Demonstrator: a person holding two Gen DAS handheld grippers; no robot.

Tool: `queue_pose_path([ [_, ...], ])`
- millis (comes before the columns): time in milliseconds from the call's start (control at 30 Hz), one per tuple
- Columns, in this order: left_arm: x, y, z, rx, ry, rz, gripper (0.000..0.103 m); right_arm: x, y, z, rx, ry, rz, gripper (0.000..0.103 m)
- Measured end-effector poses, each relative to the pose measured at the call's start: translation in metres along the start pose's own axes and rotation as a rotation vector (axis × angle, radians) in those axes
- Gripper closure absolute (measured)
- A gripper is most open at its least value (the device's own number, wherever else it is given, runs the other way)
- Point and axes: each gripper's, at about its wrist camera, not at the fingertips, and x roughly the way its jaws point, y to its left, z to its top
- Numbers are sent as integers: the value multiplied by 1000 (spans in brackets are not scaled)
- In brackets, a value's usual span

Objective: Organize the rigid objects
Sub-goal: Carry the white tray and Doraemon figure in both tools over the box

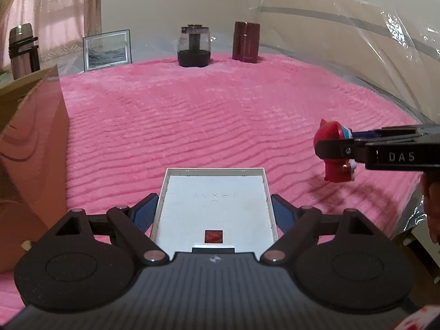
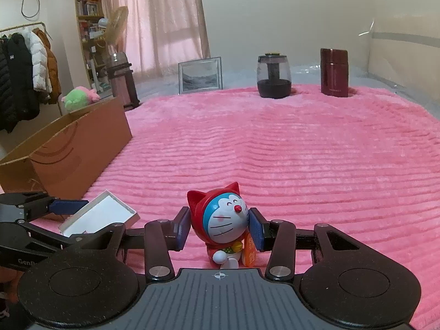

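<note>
Left gripper pinches white tray above pink blanket; right gripper, marked "DAS", clamps Doraemon figure by the head. Box sits left; other writing unreadable.

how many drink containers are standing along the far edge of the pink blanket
3: a steel thermos far left by the cardboard box, a glass teapot mid-back, a maroon flask to its right.

Your left wrist camera sits low over the pink blanket, looking forward along its fingers toward the far wall. Your right wrist camera faces the same way from just beside it. Both views share the glass teapot, maroon flask and cardboard box.
</note>
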Motion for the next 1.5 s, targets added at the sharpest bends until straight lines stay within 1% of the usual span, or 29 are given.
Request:
queue_pose_path([
  [200,-20,6,4,-19,-21,19,20,-11,12,3,23,-2,0,61],
  [333,-35,9,5,-26,-40,28,20,-18,21,6,56,2,24,61],
  [433,-48,12,7,-28,-54,38,20,-24,32,10,57,-4,40,61],
  [667,-78,23,6,-32,-90,71,20,-34,58,20,29,-26,79,61],
  [967,-116,43,4,-54,-129,116,20,-35,96,27,-10,-30,136,61],
  [1500,-176,95,9,-89,-184,217,20,-20,165,48,-118,-37,259,61],
])
